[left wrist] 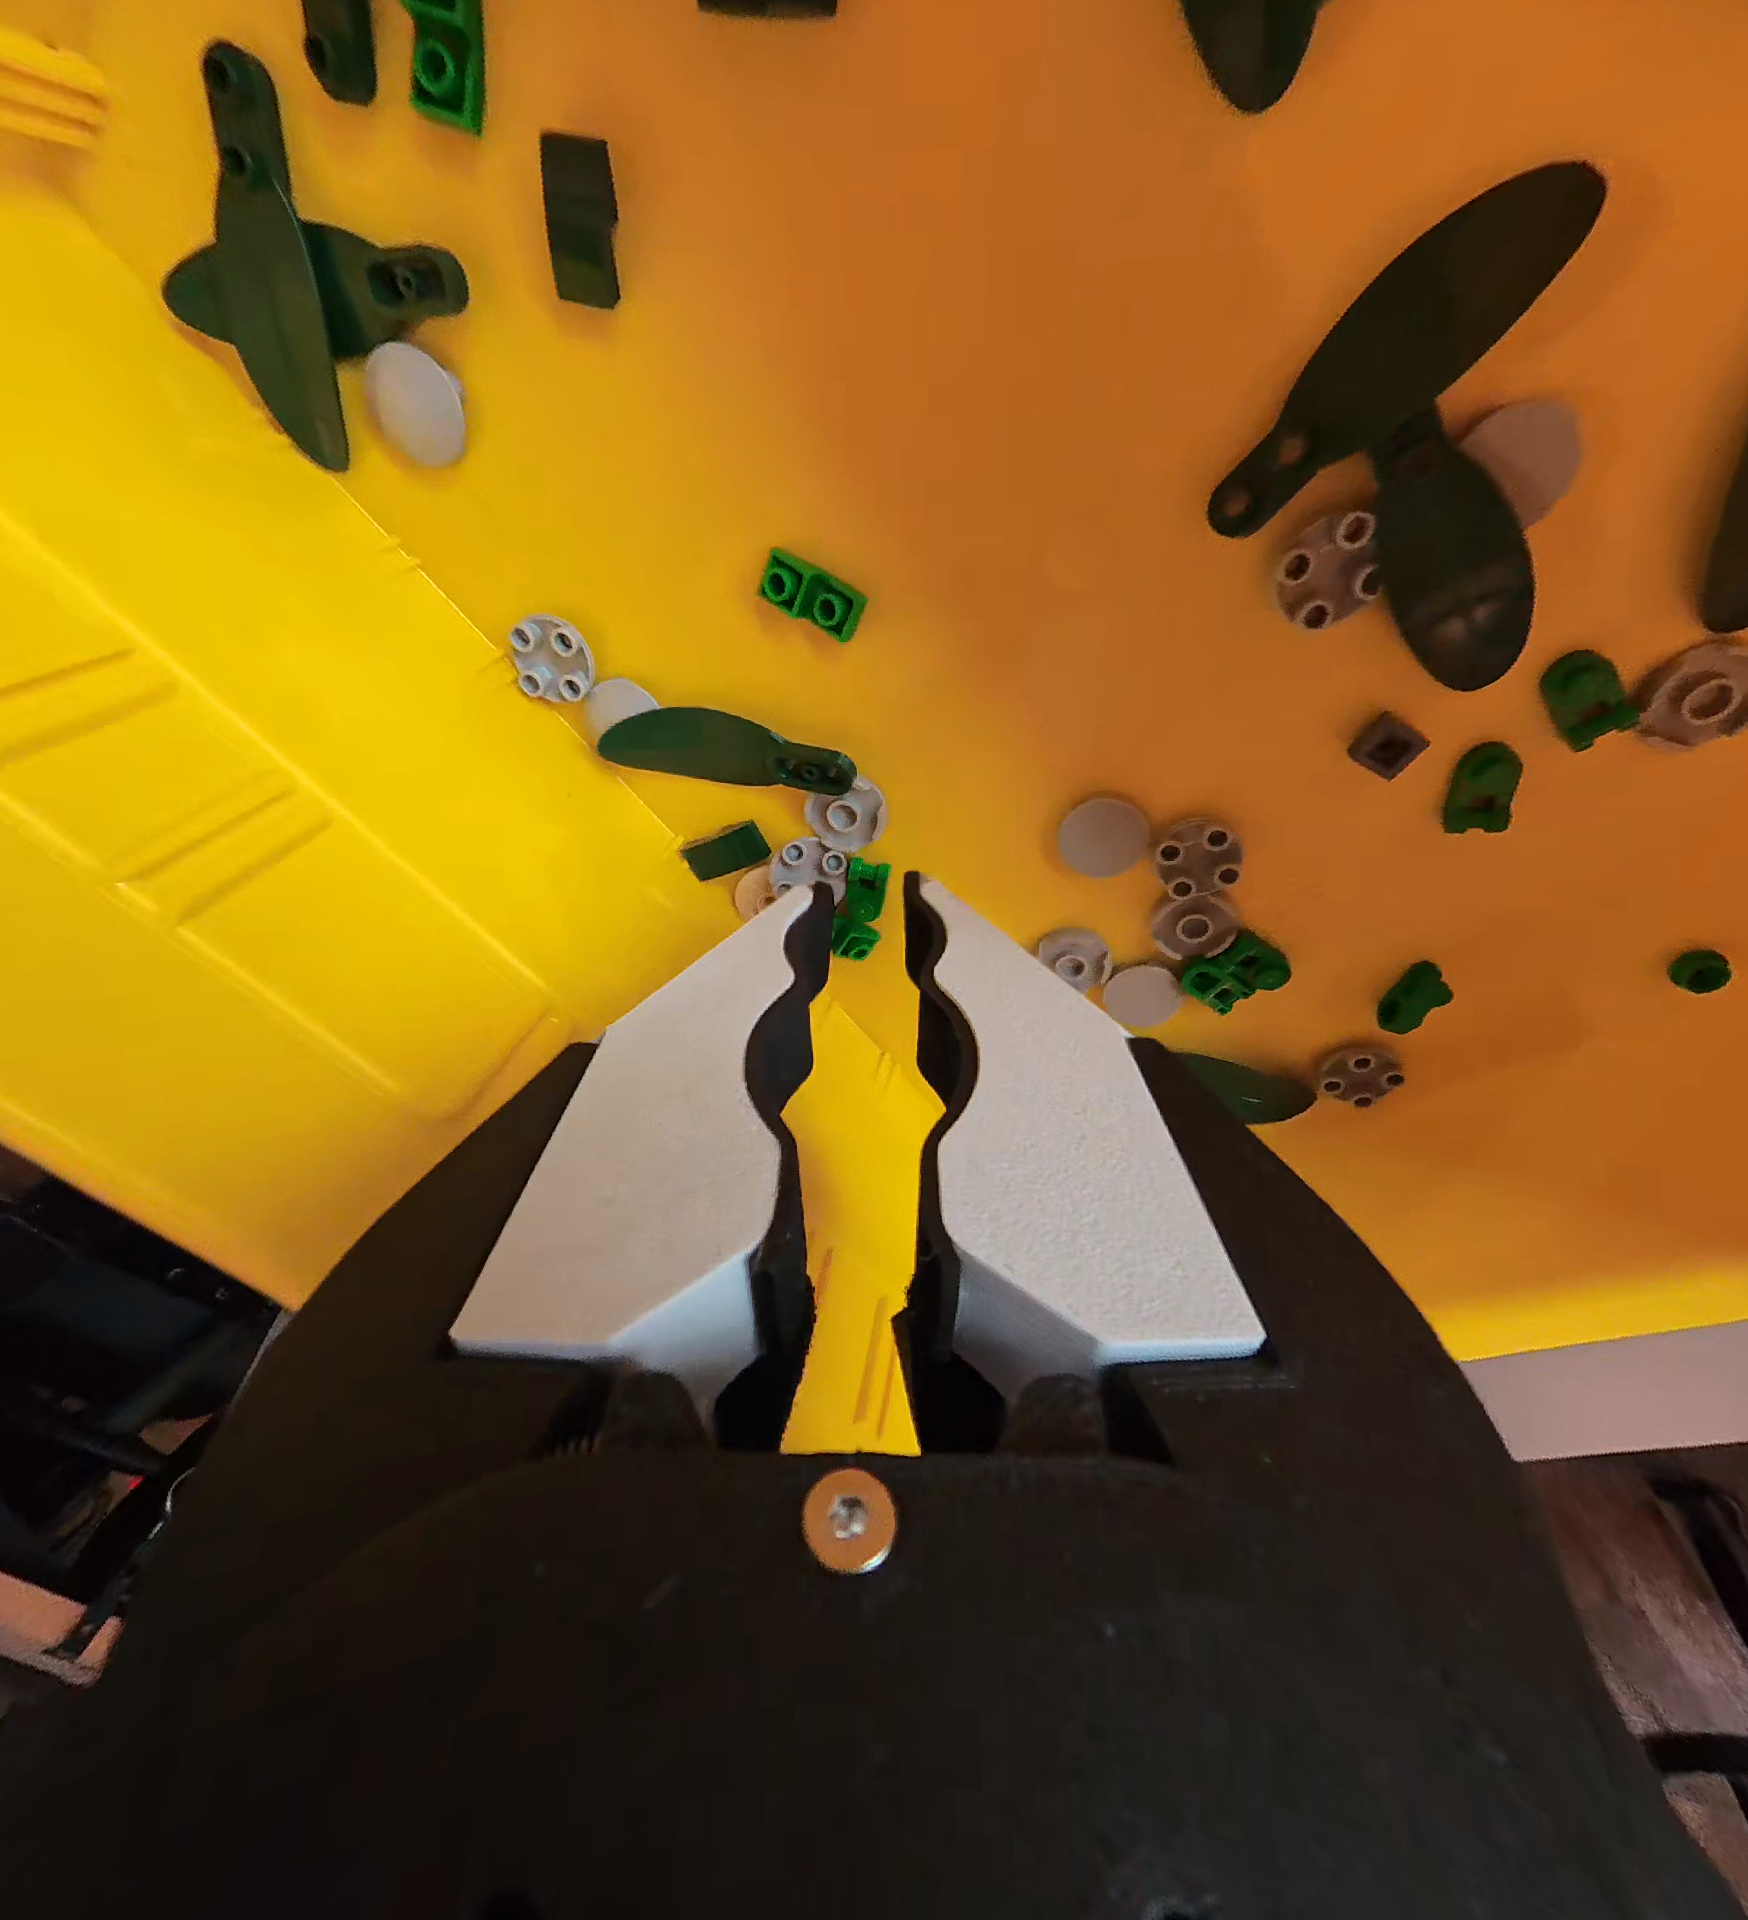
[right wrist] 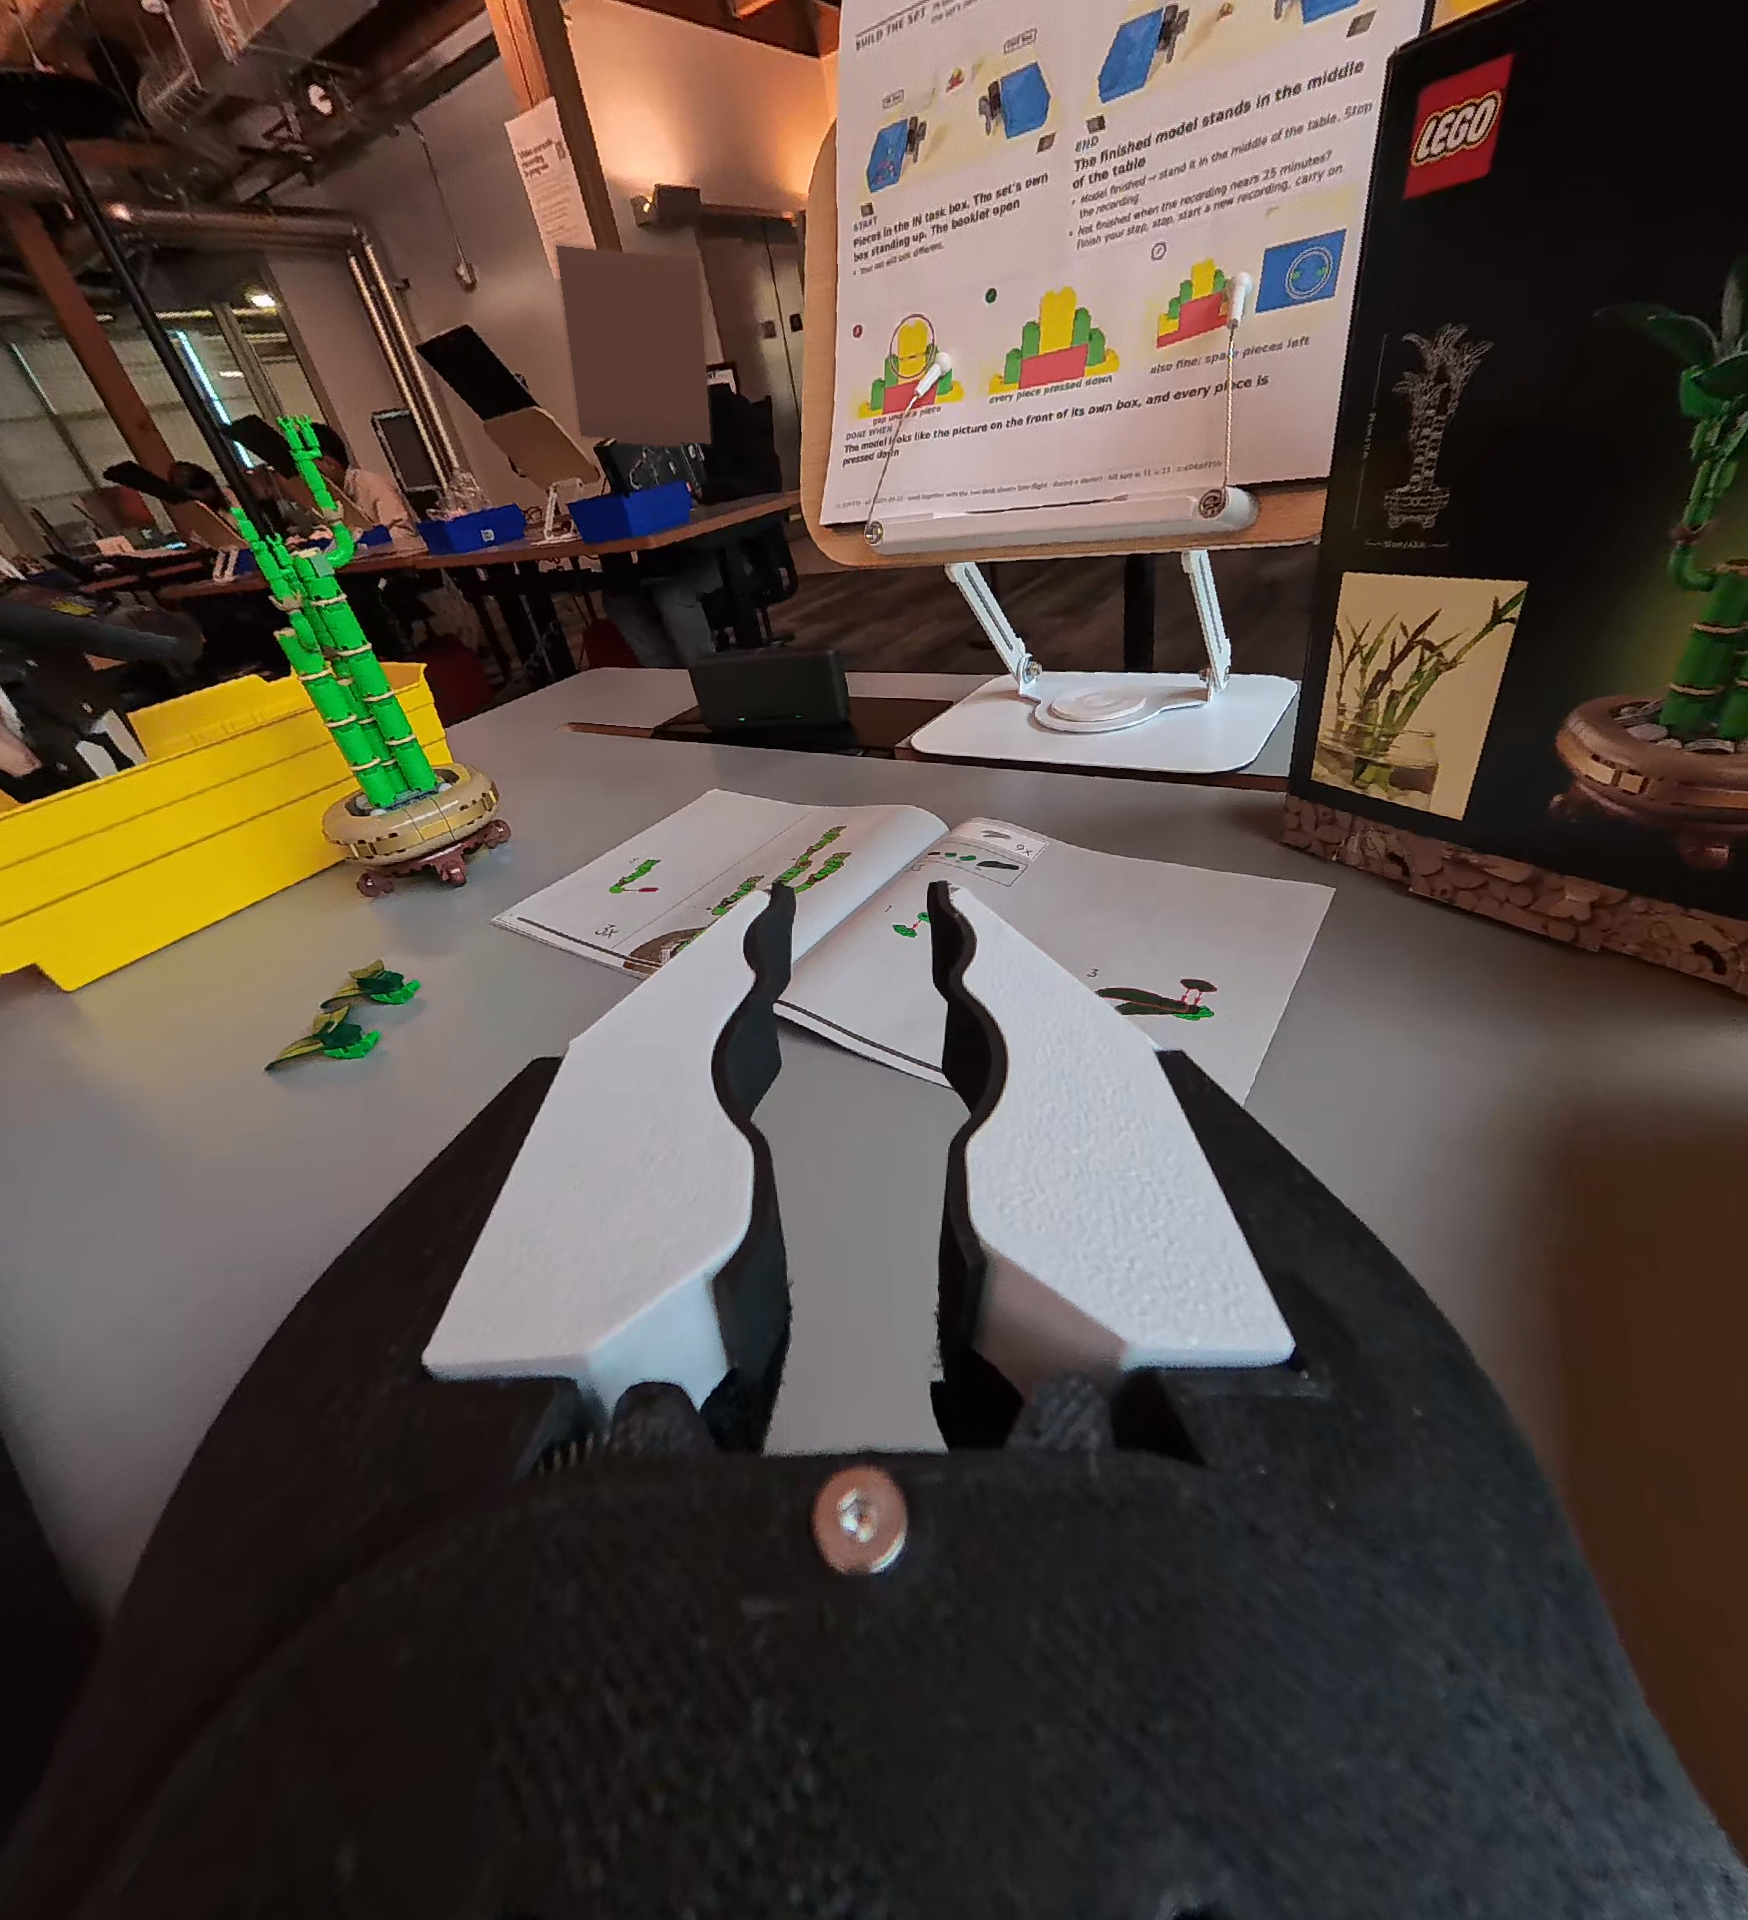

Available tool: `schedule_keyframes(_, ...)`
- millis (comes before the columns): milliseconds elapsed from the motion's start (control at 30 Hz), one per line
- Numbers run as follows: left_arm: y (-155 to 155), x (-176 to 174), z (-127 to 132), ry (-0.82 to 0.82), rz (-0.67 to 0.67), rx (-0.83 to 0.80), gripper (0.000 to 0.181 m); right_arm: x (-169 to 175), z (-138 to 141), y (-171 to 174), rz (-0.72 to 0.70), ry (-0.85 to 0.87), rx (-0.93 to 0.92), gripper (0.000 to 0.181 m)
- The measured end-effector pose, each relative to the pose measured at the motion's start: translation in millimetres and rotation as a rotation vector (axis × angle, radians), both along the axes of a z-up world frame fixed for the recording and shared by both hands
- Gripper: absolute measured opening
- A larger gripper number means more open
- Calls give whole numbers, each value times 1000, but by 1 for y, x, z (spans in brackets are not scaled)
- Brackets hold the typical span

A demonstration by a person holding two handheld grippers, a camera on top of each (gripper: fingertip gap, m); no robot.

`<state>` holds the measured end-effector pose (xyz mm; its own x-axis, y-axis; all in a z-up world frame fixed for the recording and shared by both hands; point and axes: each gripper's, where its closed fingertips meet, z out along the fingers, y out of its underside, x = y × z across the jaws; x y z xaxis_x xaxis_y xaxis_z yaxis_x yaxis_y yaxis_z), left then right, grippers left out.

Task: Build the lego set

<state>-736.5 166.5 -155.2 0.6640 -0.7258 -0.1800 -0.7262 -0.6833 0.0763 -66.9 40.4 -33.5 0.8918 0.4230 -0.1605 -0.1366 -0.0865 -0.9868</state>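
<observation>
With the left tool narrowly open over a bright green clip piece in the yellow bin, centre it between the tips before closing, clear of the grey round plates; the right tool hangs open and empty above the desk.

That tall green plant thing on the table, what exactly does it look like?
The bamboo model is built of bright green plastic bricks: several jointed stalks, ringed with thin tan bands, that rise from a round tan pot on a dark brown footed stand. The stalks lean to the left and thin out into forked tips; no leaves are on them yet. It stands on the grey table, right beside the yellow bin; whether they touch is unclear. Neither gripper touches it.
</observation>
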Motion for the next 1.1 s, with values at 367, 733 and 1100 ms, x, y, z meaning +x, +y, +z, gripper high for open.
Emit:
schedule_keyframes(367, -3, -3, -8, -28, 38, -67, 10, -4, -4, 1, 21, -1, -17, 25)
schedule_keyframes(733, 2, -2, 4, -8, 12, 17, 4, -5, -2, 0, 33, 13, -16, 25)
schedule_keyframes(1100, -40, 33, 89, -81, 9, 363, 4, -5, 4, -3, 44, 43, -2, 25)
